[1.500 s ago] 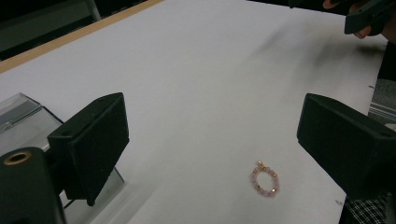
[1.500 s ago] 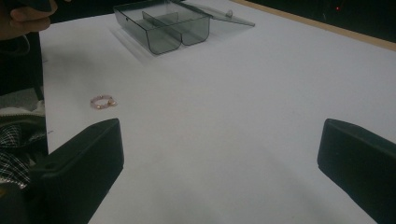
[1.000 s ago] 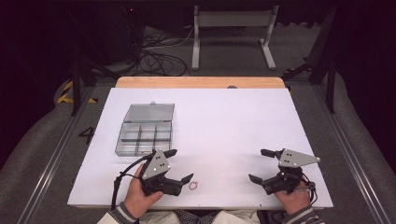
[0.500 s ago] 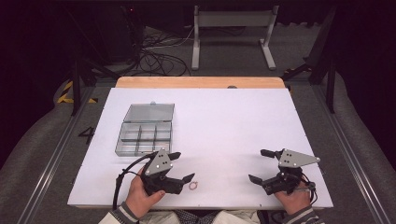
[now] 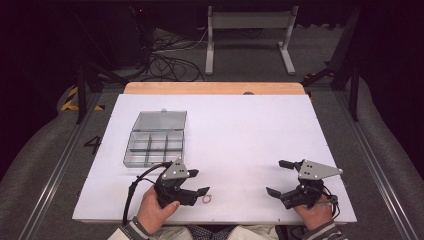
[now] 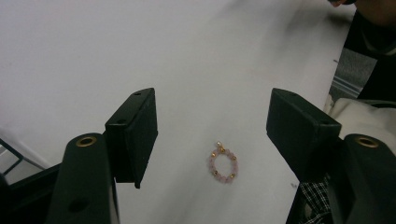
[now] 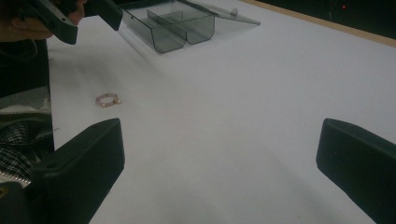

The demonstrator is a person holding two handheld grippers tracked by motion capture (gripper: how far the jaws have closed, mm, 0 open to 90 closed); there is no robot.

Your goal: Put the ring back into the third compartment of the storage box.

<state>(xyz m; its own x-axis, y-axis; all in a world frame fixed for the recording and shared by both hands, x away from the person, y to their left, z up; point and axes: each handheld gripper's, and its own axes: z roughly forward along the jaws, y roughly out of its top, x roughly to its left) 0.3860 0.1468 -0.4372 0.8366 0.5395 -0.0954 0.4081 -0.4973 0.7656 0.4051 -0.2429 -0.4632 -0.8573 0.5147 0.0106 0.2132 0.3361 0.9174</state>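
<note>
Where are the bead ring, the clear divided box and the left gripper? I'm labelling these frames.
bead ring [image 6: 222, 163]: left gripper view, its open middle.
clear divided box [image 5: 153, 148]: high view, a compartment divider.
left gripper [image 5: 200, 182]: high view, midway between its fingertips.

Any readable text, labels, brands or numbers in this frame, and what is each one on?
"4": a dark numeral on the grey floor left of the white table, in the high view.
Yellow-and-black hazard stripes on the floor farther back: a marking, no words.
No lettering can be made out on the clear compartment box, the bead ring, the left gripper or the right gripper.
</note>
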